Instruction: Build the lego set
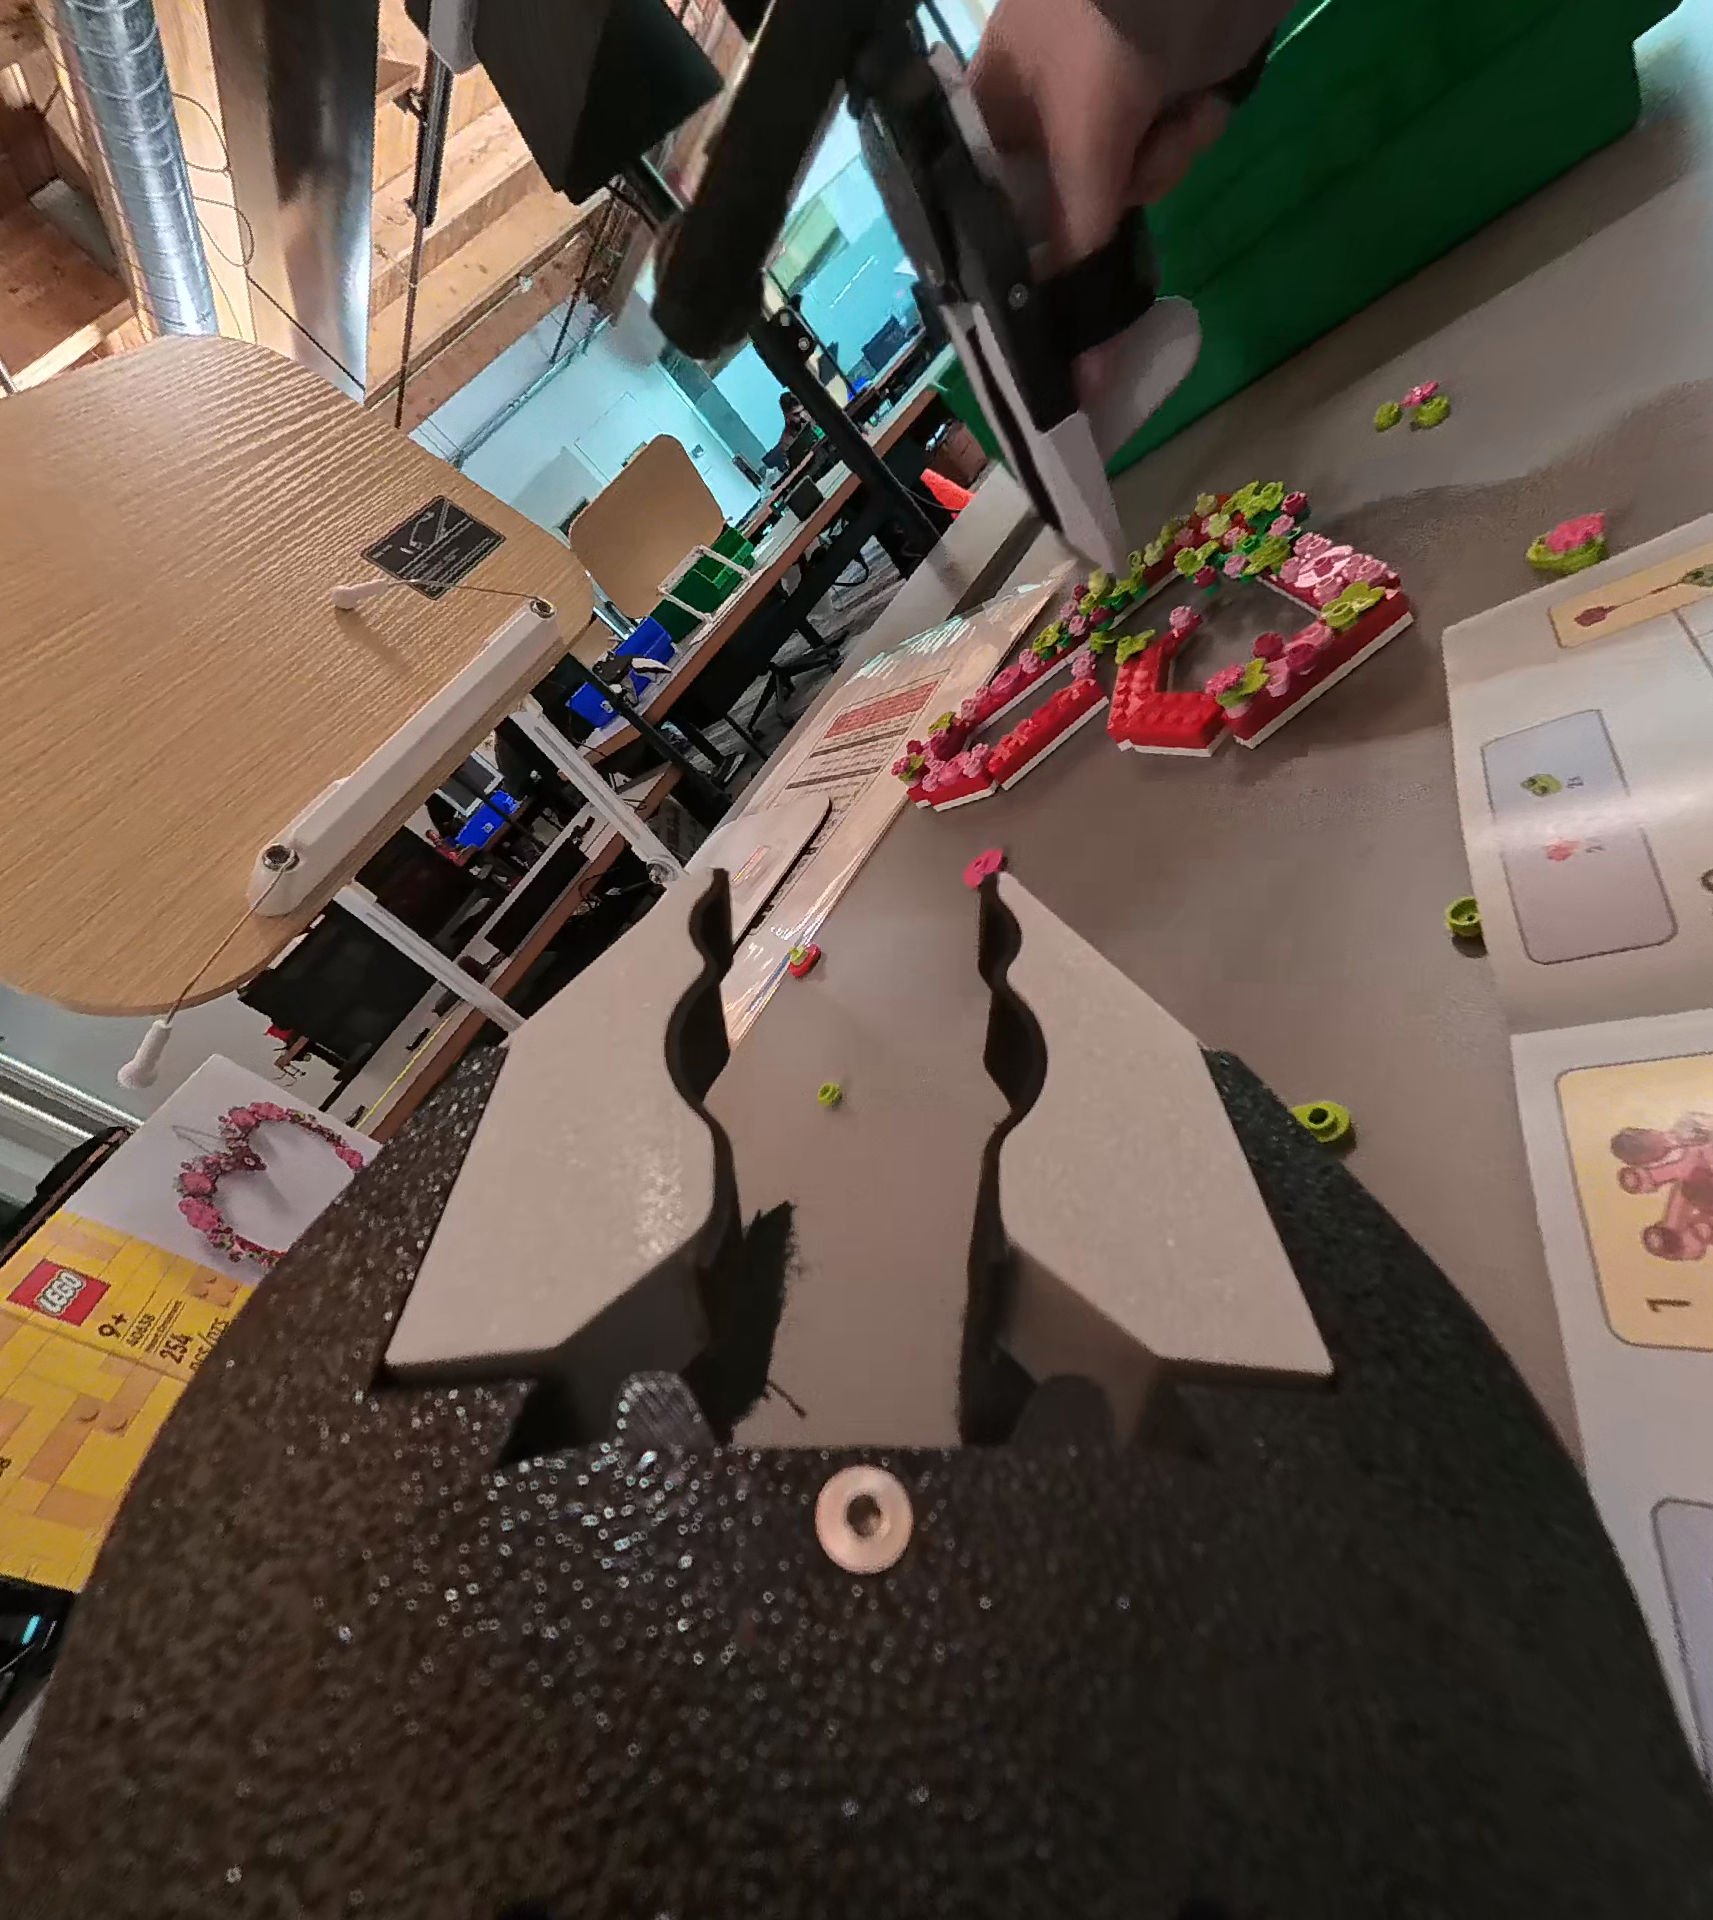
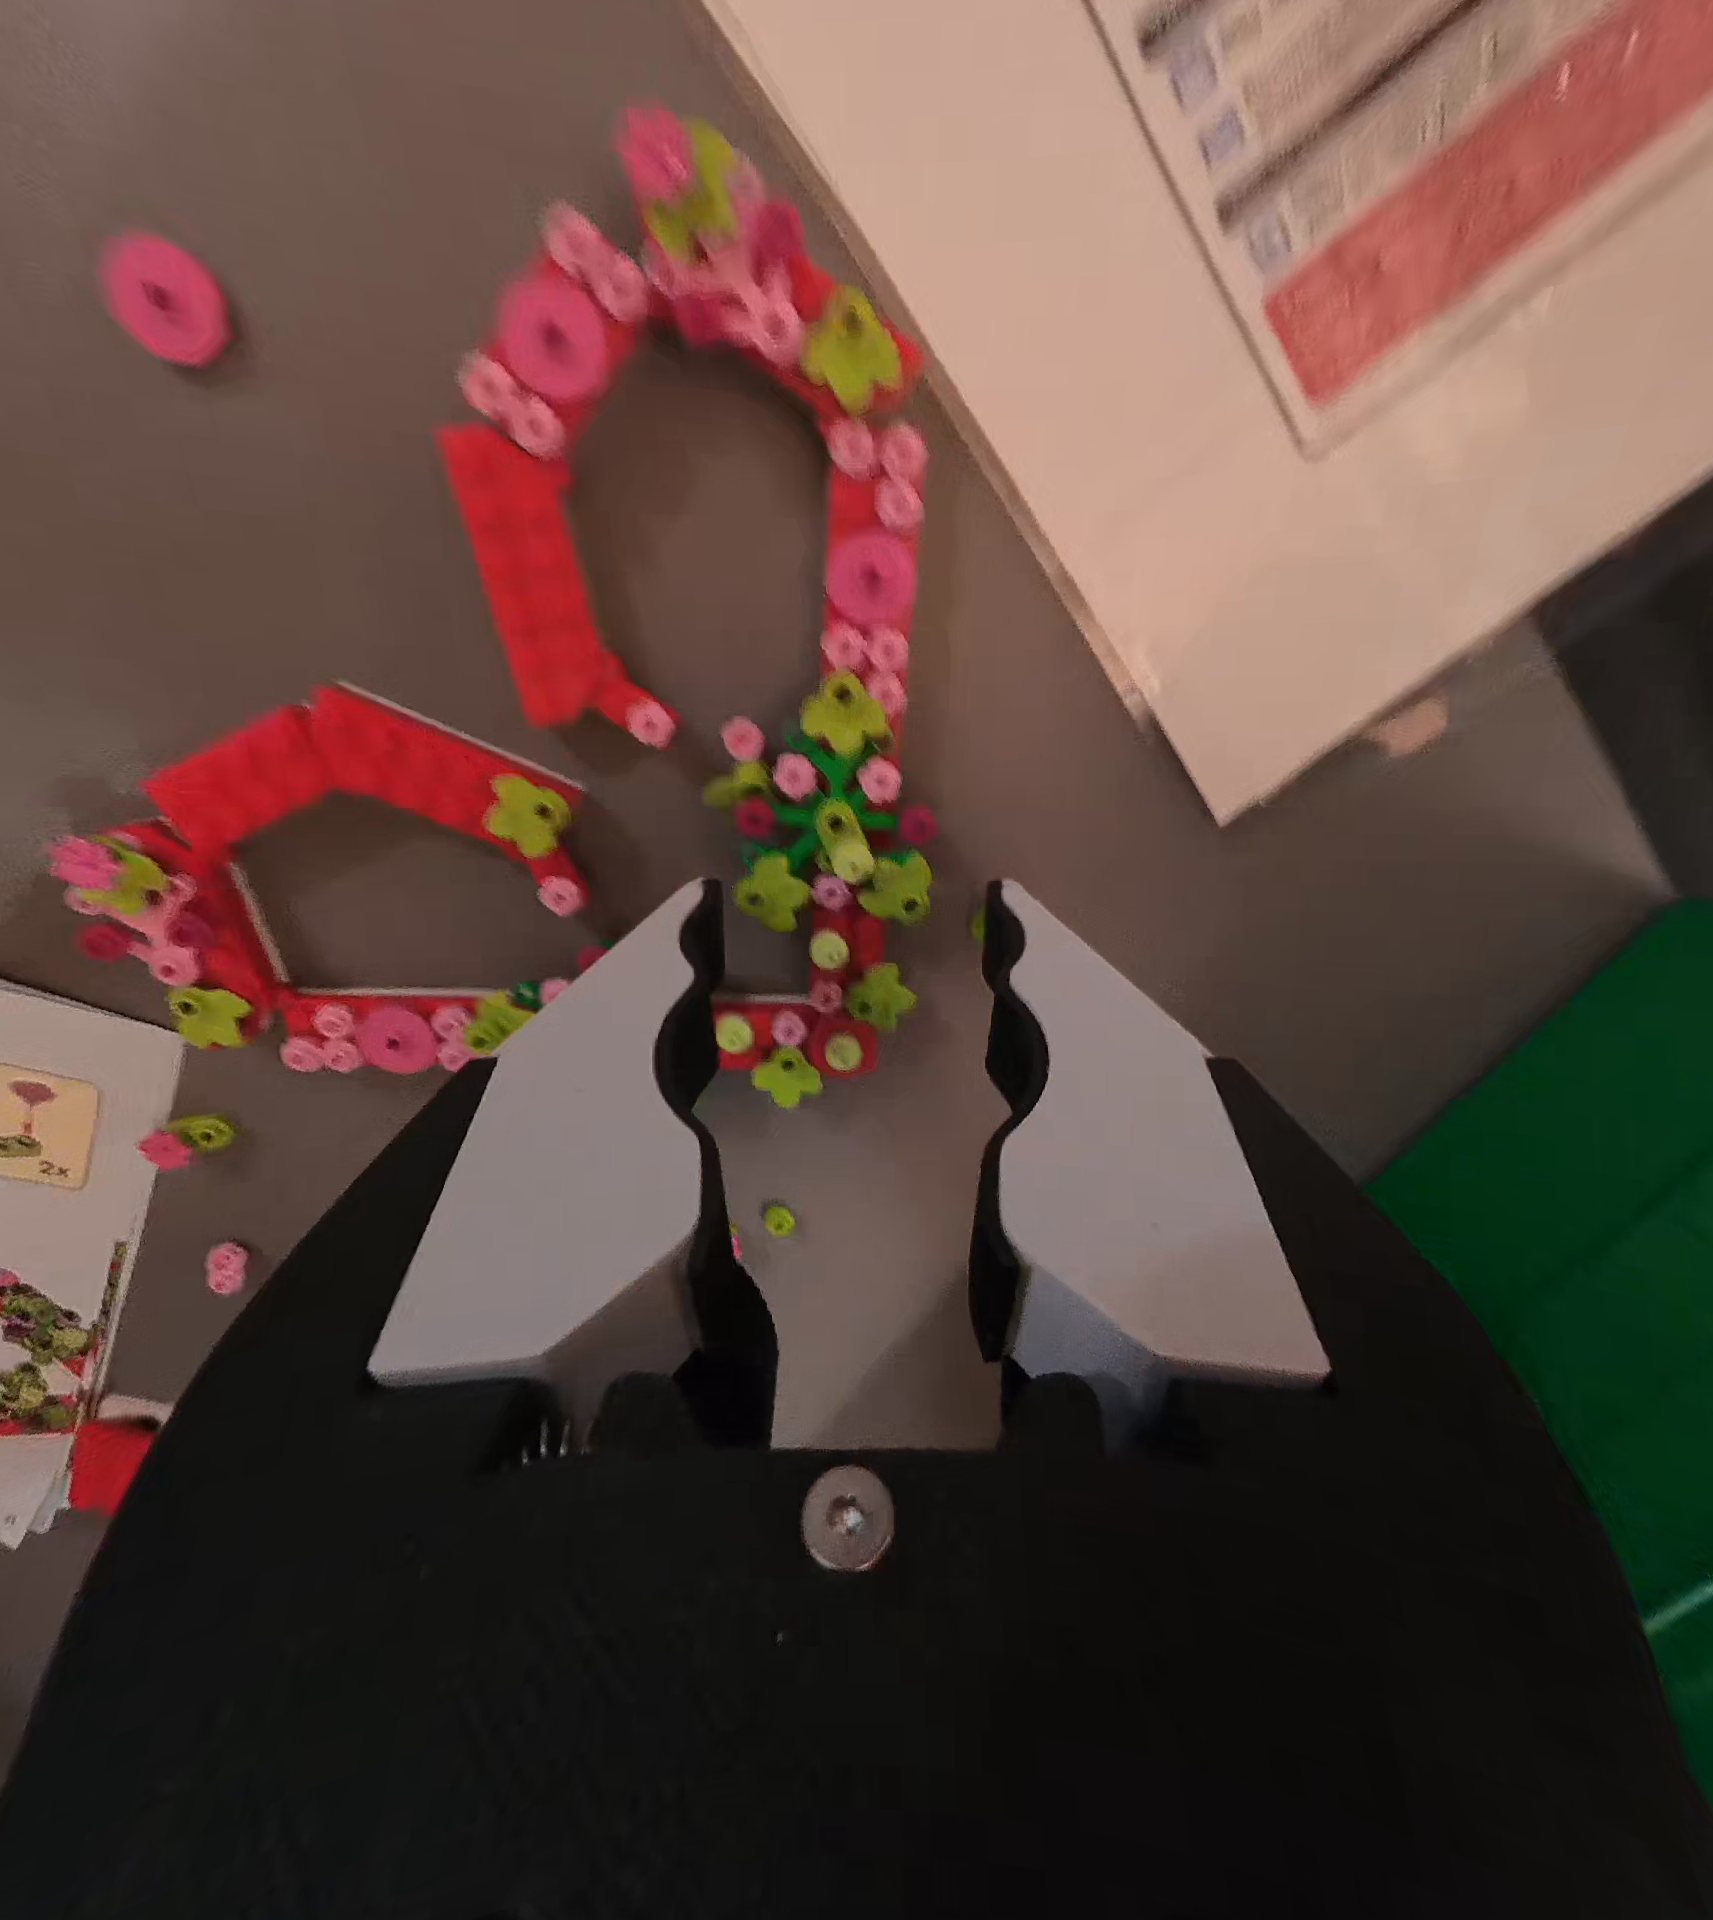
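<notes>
The Lego flower wreath [image 2: 519, 582] lies in two red curved sections on the grey table, covered with pink flowers and lime leaves; it also shows in the left wrist view [image 1: 1195, 644]. My right gripper [image 2: 852, 904] is open and empty, hovering over the wreath's end with the dark green stems [image 2: 831, 831]. In the left wrist view it [image 1: 1091, 535] comes down from above, its tips at the wreath's far edge. My left gripper [image 1: 852, 894] is open and empty, low over the table. A tiny lime stud [image 1: 829, 1093] lies between its fingers and a pink stud [image 1: 984, 864] by its right fingertip.
The open instruction booklet [image 1: 1662, 831] lies right of the left gripper and shows in the right wrist view [image 2: 0, 1247]. A green bin [image 2: 1610, 1247] stands behind the wreath. A white printed sheet [image 2: 1247, 364], a loose pink disc [image 2: 164, 298], the Lego box [image 1: 73, 1382] and a wooden chair [image 1: 156, 644] are around. The gap from one gripper's tips to the other's is roughly 25 cm. The Lego flower wreath [image 2: 519, 582] is closer to my right gripper, around 6 cm from its tips; the left tips are 15 cm off.
</notes>
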Available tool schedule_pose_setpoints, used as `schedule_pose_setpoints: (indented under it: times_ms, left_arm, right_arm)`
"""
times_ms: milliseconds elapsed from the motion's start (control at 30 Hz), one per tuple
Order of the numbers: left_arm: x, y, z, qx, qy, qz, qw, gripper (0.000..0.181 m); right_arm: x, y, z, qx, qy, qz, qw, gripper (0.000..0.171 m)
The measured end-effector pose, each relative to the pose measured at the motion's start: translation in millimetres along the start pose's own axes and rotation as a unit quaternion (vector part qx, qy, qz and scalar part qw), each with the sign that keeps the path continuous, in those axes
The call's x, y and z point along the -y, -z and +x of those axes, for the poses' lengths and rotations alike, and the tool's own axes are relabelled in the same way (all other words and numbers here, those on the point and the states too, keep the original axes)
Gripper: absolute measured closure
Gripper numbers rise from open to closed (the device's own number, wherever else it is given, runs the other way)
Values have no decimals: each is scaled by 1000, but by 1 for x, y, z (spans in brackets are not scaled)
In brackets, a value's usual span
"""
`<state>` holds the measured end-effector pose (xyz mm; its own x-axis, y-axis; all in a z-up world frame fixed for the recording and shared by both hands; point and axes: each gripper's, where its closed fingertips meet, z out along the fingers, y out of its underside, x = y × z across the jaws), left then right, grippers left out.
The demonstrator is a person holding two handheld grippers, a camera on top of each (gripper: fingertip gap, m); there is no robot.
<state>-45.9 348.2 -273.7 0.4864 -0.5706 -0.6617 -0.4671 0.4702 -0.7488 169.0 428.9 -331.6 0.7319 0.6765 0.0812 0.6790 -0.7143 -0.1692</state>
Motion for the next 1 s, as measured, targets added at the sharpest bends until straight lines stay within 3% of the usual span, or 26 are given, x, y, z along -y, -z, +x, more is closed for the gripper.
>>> schedule_pose_setpoints:
  times_ms: [200,300,600,800,1000]
  left_arm:
    - [1,0,2,-3,-5,0,1000,135]
    - [0,1,1,-1,-5,-1,1000,135]
    - [0,0,4,-4,-15,-4,1000,136]
    - [-1,0,4,-4,-17,-5,1000,137]
    - [-2,-1,4,-6,-12,-7,1000,137]
  right_arm:
    - [-22,-15,-1,47,-20,-33,998,123]
    - [-25,-19,0,45,-2,-51,998,132]
    - [-23,-21,18,3,168,-96,981,155]
    - [-11,-23,26,-14,353,-102,930,154]
    - [1,-25,28,-33,520,-106,847,154]
